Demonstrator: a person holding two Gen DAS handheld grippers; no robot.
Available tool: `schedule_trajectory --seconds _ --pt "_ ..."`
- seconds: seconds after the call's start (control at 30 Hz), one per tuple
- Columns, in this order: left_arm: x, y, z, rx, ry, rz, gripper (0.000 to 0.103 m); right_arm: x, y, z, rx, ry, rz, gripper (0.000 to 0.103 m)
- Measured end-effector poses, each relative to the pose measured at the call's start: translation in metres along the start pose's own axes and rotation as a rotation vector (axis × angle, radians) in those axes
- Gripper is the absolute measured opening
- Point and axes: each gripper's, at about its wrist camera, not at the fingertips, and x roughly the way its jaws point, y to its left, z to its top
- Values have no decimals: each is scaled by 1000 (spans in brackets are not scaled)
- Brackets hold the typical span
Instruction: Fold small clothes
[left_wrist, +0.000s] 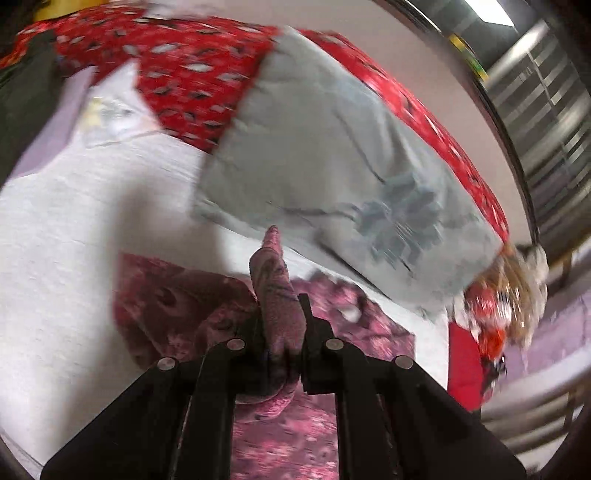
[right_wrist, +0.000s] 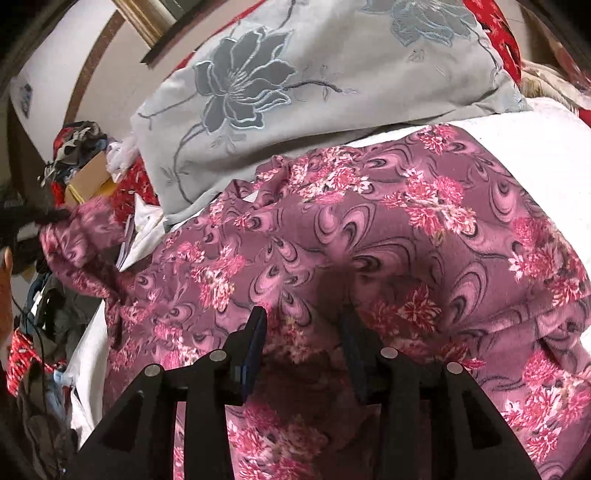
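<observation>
Bed sheet (right_wrist: 535, 155): white, spread under everything; the work surface.
Grey pillow (right_wrist: 295, 74): flower-embroidered, lying at 12 o'clock of the garment, its lower edge just beside the cloth.
Floral garment (right_wrist: 388, 240): mauve with pink flowers, spread over the sheet at centre, one end lifted off toward 9 o'clock.
Left gripper (left_wrist: 282, 314): clenched on a bunched fold of the garment, which stands up between the jaws.
Right gripper (right_wrist: 303, 332): jaws apart, poised over the cloth, grasping nothing.
Risk, slip: the left hold is a narrow bunch; a hard pull would likely free it.
Risk, snag: the raised end may drag against the pillow and skew the fold.
Left wrist view only: the pinch itself, sharp despite blur elsewhere.
Right wrist view only: the garment's full spread and the clutter at 9 o'clock.
</observation>
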Motion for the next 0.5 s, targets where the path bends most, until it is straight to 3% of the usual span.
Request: schedule_trajectory --seconds 0.17,0.3,0.4,0.5 --pt "45 -43 -36 75 85 -44 9 -2 -7 -3 29 -21 42 42" --pt "94 -59 -67 117 173 -14 10 -3 -12 -3 48 -29 69 42" --pt "119 -64 -85 168 214 52 25 -3 -12 -4 52 -32 77 42" --pt "113 -62 -92 171 210 48 40 -5 -14 -5 58 -31 82 42"
